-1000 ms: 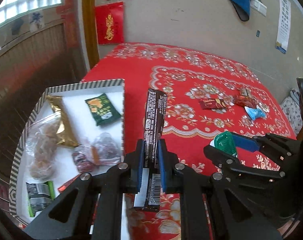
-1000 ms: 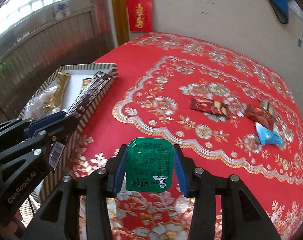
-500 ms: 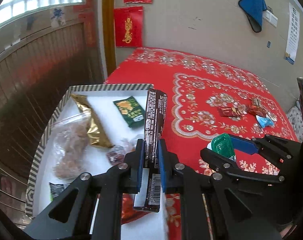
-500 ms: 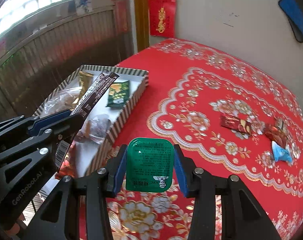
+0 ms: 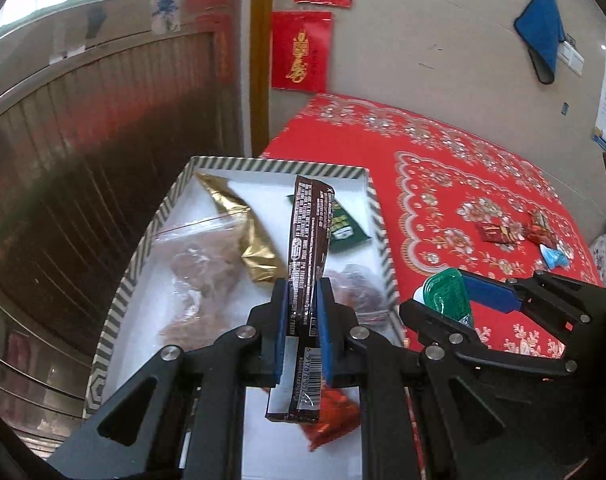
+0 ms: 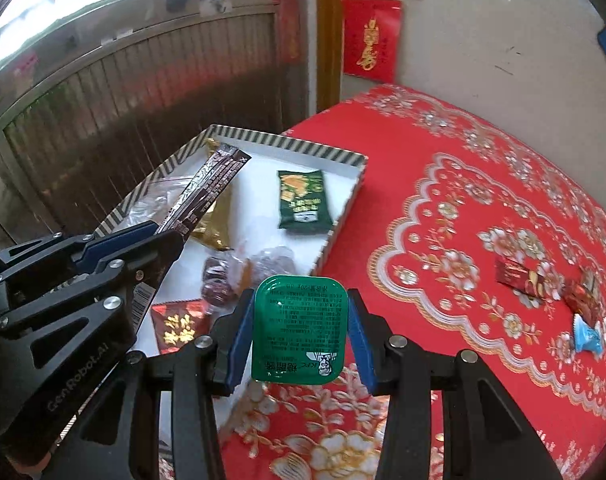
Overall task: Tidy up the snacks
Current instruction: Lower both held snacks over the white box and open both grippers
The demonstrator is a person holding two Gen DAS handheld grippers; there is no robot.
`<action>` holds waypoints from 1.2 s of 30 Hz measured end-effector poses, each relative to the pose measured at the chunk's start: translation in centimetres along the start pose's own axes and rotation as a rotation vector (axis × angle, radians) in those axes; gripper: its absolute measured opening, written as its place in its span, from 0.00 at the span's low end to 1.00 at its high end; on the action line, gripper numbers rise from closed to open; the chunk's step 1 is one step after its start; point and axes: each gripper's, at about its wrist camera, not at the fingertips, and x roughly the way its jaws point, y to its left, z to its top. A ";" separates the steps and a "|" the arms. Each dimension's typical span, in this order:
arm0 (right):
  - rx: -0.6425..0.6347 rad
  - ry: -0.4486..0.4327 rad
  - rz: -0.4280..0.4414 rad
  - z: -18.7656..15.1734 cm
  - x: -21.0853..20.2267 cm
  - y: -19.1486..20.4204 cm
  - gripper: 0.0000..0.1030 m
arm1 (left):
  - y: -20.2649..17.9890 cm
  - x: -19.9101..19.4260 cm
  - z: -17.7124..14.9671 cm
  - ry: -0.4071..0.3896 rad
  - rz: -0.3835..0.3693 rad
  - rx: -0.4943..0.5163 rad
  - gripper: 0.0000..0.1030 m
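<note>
My left gripper (image 5: 302, 296) is shut on a long dark brown snack bar (image 5: 309, 240) and holds it upright above the striped box (image 5: 135, 264). It also shows in the right wrist view (image 6: 205, 196). My right gripper (image 6: 299, 320) is shut on a green sauce cup (image 6: 299, 328), just right of the box's right wall (image 6: 343, 216). The box holds a gold packet (image 5: 255, 240), a green packet (image 6: 303, 200), a clear bag (image 5: 195, 272) and a red packet (image 6: 179, 328).
A red patterned cloth (image 6: 483, 184) covers the table. Loose snacks lie at its right: a dark red packet (image 6: 519, 276), a red wrapped sweet (image 6: 583, 304) and a blue sweet (image 6: 587, 336). A slatted wall stands left of the box.
Both grippers have moved left toward the box. The snack bar now hangs over the box's inside, and the green cup has come up beside the box's right wall.
</note>
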 end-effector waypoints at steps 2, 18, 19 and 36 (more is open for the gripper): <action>-0.009 0.002 0.005 0.2 0.2 0.6 0.43 | 0.7 0.1 -0.1 0.002 0.009 -0.010 0.15; -0.052 0.081 0.056 -0.1 3.5 3.9 0.43 | 4.8 1.7 -1.5 0.045 0.052 -0.075 0.15; -0.053 0.083 0.056 -0.2 3.6 3.9 0.43 | 4.8 1.8 -1.5 0.047 0.052 -0.073 0.15; 0.039 0.039 0.137 -0.8 2.1 1.9 0.43 | 4.8 2.9 -2.0 0.057 0.087 -0.095 0.65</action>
